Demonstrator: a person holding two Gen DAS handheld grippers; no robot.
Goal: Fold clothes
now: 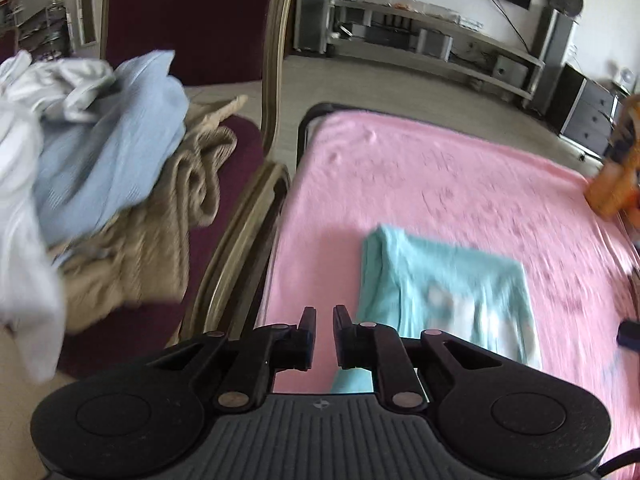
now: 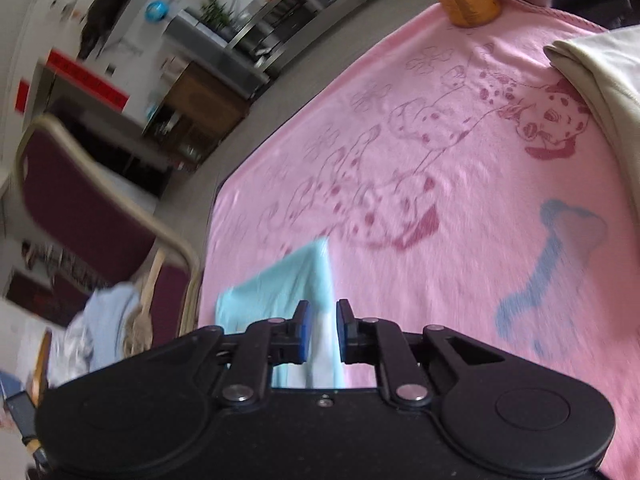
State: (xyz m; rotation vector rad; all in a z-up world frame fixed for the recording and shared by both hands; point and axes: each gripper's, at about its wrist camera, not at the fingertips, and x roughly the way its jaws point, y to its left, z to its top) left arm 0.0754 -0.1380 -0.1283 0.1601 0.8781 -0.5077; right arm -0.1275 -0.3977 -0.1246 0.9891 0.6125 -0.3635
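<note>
Your folded aqua shirt (image 1: 444, 292) lies flat, pale print up, on the pink blanket (image 1: 440, 184) | left gripper (image 1: 324, 316) at its 9 o'clock, parted, empty | right gripper (image 2: 322, 312) parted over it, grasping nothing.

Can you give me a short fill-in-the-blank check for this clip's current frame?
1. The folded aqua garment lies on a blanket coloured ____.
2. The unfolded clothes pile sits on a ____.
3. The blue shape printed on the blanket is a ____.
4. Both the left claw and right claw hold ____.

Answers: pink; chair; bone; nothing
</note>
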